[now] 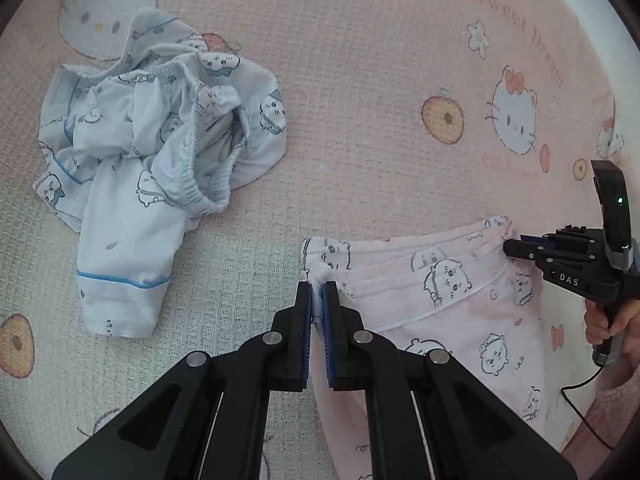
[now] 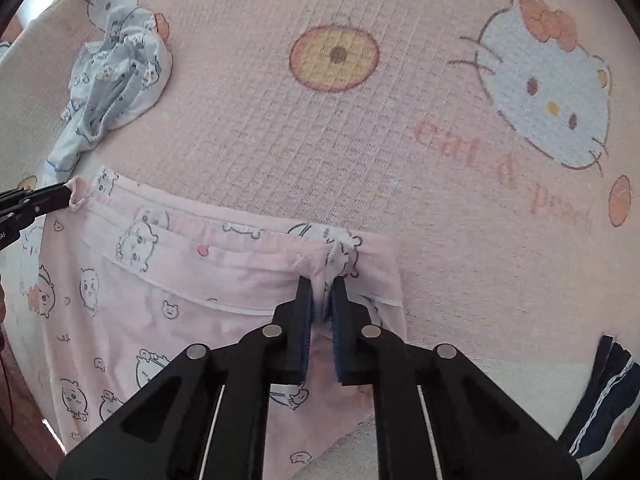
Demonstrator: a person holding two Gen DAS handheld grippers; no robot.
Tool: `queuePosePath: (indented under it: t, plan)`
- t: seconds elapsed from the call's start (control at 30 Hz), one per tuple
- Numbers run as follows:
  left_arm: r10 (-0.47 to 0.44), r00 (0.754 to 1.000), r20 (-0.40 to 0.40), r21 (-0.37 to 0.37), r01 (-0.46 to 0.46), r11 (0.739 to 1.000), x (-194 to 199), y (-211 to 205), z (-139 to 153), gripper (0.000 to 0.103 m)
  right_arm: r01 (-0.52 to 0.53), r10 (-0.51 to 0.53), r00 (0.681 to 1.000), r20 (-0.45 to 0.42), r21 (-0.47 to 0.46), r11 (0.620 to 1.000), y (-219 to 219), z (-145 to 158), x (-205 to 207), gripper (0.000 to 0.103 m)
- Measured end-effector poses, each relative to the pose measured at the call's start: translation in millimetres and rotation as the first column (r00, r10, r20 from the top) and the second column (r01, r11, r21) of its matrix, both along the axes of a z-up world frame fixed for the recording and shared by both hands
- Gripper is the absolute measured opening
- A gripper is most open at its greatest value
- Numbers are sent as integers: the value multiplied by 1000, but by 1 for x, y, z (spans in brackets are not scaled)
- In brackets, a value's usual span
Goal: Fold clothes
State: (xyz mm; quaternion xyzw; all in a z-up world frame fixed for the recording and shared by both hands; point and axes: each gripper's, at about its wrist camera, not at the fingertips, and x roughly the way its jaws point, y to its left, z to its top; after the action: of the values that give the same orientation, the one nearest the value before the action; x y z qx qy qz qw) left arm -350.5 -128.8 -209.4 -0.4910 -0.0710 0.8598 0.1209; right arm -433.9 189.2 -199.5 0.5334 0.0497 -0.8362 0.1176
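Nearby, crumpled blue pajamas (image 1: 160,152); navy garment (image 2: 604,400) apart.

Pale pink pajama pants (image 2: 224,276) printed with little white cartoon critters; a pale blue pajama set (image 1: 160,160) with blue piping; pink waffle-textured bedspread (image 1: 360,60) showing white cats, orange bows, yellow-orange fruit; black fingers (image 1: 304,308), blue-lined

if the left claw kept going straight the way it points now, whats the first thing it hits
Apart from the pink garment it already pinches, nothing: bare pink bedcover lies ahead of the left claw. The crumpled blue pyjamas sit off to its left.
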Motion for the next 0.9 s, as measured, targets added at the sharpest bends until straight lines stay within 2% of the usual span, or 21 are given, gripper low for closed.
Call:
queuePosePath:
  t: [0.1, 0.2, 0.33, 0.4, 0.43, 0.5, 0.57, 0.6, 0.67, 0.73, 0.77, 0.8, 0.9]
  plan:
    - [6, 999, -32, 23, -6, 1000, -3, -1, 10, 6, 10, -9, 1000, -24, 4, 1000, 22, 0, 8, 7]
    - [-4, 1000, -6, 26, 4, 1000, -12, 6, 0, 6, 62, -62, 998, -13, -23, 998, 56, 0, 2, 7]
    - [4, 997, 79, -52, 0, 999, -32, 13, -29, 7, 120, -119, 993, 21, -40, 992, 67, -10, 1, 8]
    - [62, 993, 98, -40, -58, 998, -34, 1, -29, 17, 149, -147, 988, 36, -46, 988, 69, -14, -1, 9]
    - [91, 990, 107, -33, -88, 996, -35, -6, -29, 19, 165, -163, 986, 41, -50, 985, 72, -14, -2, 13]
    - [110, 993, 50, -28, -109, 994, -30, -16, -13, 19, 196, -195, 981, 15, -54, 979, 78, -9, 1, 17]
    - [34, 999, 8, -9, -34, 999, -22, -10, -2, 19, 216, -217, 975, -40, -41, 976, 79, 2, 5, 21]
    - [-22, 1000, 12, 2, 22, 1000, -19, -1, -2, 19, 210, -212, 975, -70, -28, 977, 77, 7, 9, 22]
    - [-138, 990, 23, 25, 137, 990, -14, 18, -3, 19, 142, -144, 987, -68, -27, 989, 66, 8, 26, 22]
    - [-183, 982, 50, -56, 186, 981, -16, 37, -16, 19, 59, -59, 998, -37, -9, 998, 52, 1, 37, 22]
    - [-202, 977, 65, -99, 208, 973, -17, 46, -23, 19, 21, -21, 1000, -9, 29, 999, 45, -9, 37, 21]
    - [-185, 980, 74, -96, 192, 977, -19, 42, -27, 19, 8, -8, 1000, 8, 73, 997, 42, -20, 37, 21]
    - [-72, 993, 92, -29, 75, 997, -30, 16, -25, 13, 63, -63, 998, 16, 12, 998, 59, -28, 31, 18]
